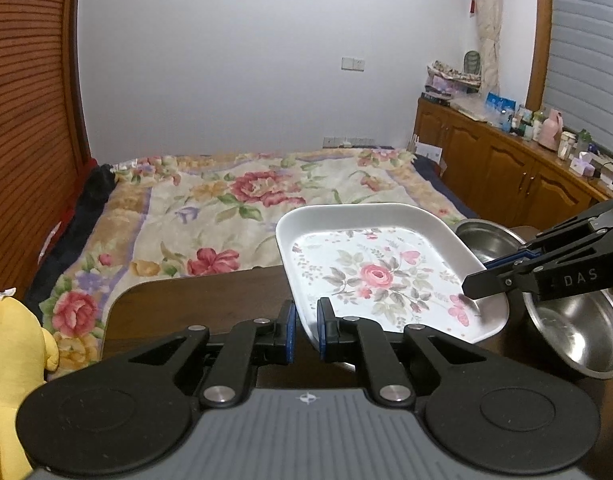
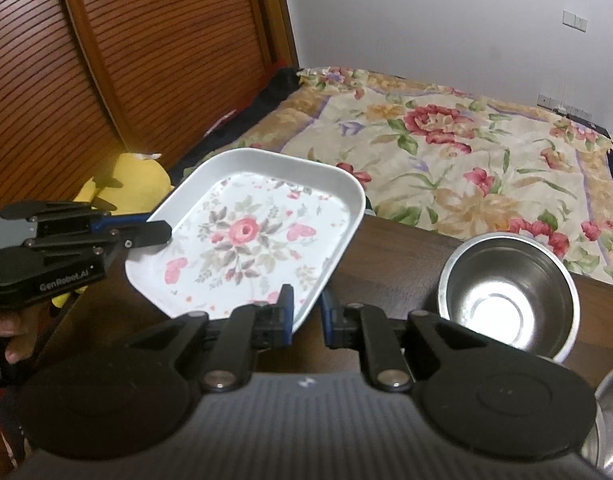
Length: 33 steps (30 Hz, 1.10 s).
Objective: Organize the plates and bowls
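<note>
Left wrist view shows the white rectangular floral-printed plate (image 1: pixel 380 276) lifted and tilted above the dark wooden bench (image 1: pixel 194 304). It looks stiff, glossy, probably slippery and breakable, so its raised rim is the safest hold. The left gripper (image 1: pixel 305 330) pinches the near rim; the right gripper (image 2: pixel 306 310) clamps the opposite edge, both reaching in level beside two steel bowls (image 2: pixel 510 292).

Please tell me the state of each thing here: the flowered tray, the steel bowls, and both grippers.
Flowered tray: lifted and tilted, held on two opposite edges.
Near steel bowl: empty, upright on the table.
Far steel bowl: empty, upright.
Left gripper: jaws around the tray rim.
Right gripper: jaws around the tray rim.
</note>
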Tool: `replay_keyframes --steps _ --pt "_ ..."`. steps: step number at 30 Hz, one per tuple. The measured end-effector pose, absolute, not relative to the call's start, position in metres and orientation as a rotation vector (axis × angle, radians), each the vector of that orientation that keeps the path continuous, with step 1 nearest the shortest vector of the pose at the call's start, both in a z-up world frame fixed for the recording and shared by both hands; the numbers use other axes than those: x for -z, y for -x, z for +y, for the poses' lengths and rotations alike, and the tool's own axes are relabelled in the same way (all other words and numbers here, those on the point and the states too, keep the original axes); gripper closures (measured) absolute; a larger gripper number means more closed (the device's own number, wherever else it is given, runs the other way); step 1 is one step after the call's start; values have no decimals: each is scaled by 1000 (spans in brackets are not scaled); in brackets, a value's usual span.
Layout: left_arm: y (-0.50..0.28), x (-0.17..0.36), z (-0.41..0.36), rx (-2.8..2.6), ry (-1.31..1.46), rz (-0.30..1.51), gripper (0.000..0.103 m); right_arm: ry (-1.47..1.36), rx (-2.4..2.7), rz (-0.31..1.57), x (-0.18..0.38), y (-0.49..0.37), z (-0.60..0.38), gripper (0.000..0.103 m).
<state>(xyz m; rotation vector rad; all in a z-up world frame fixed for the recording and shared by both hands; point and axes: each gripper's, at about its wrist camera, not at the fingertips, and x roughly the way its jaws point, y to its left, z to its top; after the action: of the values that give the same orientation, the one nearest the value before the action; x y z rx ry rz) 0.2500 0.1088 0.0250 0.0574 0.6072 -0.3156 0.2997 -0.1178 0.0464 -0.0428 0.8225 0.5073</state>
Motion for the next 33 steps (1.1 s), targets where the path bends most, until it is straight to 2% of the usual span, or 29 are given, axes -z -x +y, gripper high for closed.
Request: replay_keyframes --steps 16,33 --pt "-183 -53 102 327 -85 546 90 12 -525 750 -68 -241 -136 87" --pt "-106 -39 114 313 -69 554 90 -32 -606 757 -48 -178 -137 87"
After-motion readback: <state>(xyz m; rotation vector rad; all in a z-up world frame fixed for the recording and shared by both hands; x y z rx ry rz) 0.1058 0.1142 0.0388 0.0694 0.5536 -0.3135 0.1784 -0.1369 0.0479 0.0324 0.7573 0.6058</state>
